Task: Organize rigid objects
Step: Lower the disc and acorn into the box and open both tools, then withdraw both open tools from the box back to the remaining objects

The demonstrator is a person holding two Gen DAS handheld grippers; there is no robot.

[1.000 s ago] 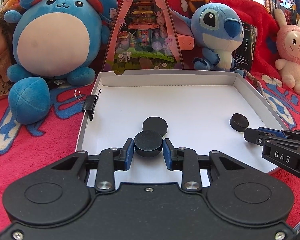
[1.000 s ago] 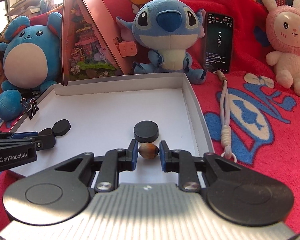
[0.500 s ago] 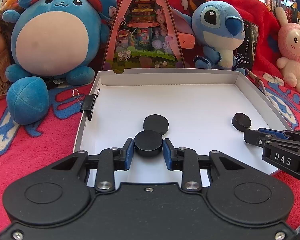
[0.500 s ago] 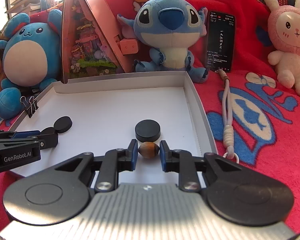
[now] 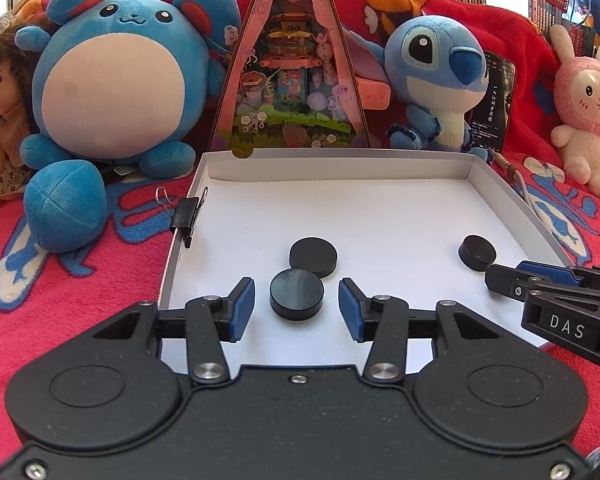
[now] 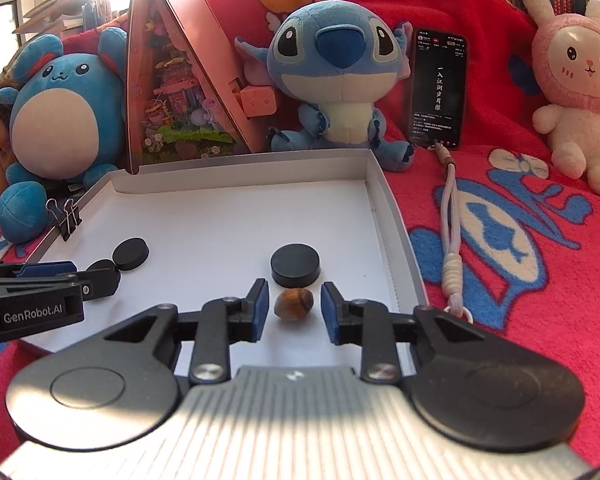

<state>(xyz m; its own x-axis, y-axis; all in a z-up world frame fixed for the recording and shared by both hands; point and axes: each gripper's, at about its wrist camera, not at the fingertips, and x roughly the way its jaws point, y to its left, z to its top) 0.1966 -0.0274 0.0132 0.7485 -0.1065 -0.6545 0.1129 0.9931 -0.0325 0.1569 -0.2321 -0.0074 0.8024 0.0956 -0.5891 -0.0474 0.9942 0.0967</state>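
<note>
A shallow white box (image 5: 380, 216) lies open on a red blanket (image 5: 100, 280) with blue figures.

Left tongs (image 5: 297, 306): the jaws are opening. The blue pads (image 5: 242, 308) stand clear on both sides of a black disc (image 5: 297, 294), with a visible gap at each side. The disc rests flat on the box floor, near the front edge. A second black disc (image 5: 313, 257) lies just beyond it and slightly right; the two touch or nearly touch, and which cannot be told.

Right tongs (image 6: 293, 306): the jaws are opening. A small brown nut (image 6: 293, 304) sits on the box floor between the pads, free of both. A third black disc (image 6: 296, 264) lies just beyond the nut, near the right wall of the box. In the left wrist view this disc (image 5: 477, 257) shows at the far right of the floor, just ahead of the right tongs' tip.

A black binder clip (image 5: 188, 216) is fastened to the left wall of the box.

Behind the box, left to right: a doll (image 5: 0, 120), a round blue plush (image 5: 112, 92), a pink triangular toy house (image 5: 296, 92), a blue plush with big ears (image 6: 340, 84), a phone (image 6: 438, 92) propped upright with a cord (image 6: 450, 220) trailing toward the near side, and a pink rabbit plush (image 6: 576, 92).
</note>
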